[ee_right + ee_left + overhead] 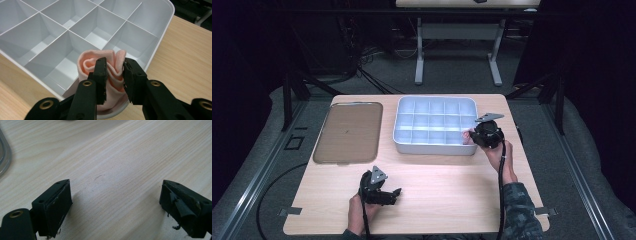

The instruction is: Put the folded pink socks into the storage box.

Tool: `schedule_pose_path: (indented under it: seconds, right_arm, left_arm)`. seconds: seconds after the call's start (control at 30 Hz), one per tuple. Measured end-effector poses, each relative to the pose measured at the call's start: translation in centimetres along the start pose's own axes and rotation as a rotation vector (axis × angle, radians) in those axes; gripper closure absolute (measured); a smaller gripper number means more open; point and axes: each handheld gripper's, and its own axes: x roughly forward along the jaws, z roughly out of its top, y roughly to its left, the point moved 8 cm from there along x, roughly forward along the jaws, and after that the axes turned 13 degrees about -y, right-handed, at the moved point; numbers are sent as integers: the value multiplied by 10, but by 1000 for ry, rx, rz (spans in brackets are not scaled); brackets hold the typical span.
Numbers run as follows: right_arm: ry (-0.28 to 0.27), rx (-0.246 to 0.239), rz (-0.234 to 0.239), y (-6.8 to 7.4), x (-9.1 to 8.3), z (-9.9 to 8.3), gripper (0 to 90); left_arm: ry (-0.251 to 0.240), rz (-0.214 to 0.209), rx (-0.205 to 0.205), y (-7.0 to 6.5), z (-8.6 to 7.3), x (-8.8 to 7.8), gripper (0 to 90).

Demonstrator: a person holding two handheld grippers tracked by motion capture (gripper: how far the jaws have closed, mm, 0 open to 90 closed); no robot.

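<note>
Pink cloth, rolled into a loose bundle, sits pinched between the jaws of the right gripper at the centre of the right gripper view, partly over the near corner compartment of the white divided tray. In the high view the right gripper appears at the lower right corner of the tray, right of centre in the frame, with a small patch of the cloth just visible at its tip. The step in hand is judged to be placement of the rolled cloth into that corner compartment; the bundle is not yet seated, since it stands above the compartment rim. The next move calls for lowering the bundle squarely between the divider walls, then spreading the jaws without dragging the fabric back out. The left gripper rests on the wooden table at the lower left of the high view, its jaws spread wide with nothing between them. A flat brown tray lies at the left, just beside the divided tray.
</note>
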Motion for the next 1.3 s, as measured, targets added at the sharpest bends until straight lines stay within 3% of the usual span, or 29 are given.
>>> schedule_pose_path:
  seconds: [0.33,0.7,1.1,1.3]
  right_arm:
    - [23,-8,-10,1,6,-5,777]
    - [21,-14,-18,-2,9,-5,762]
    - [-33,43,34,3,-20,8,410]
    - [-53,24,58,15,-42,16,290]
  left_arm:
    - [0,0,-1,0,0,0,104]
    - [0,0,0,0,0,0,104]
    - [0,0,0,0,0,0,104]
    - [0,0,0,0,0,0,104]
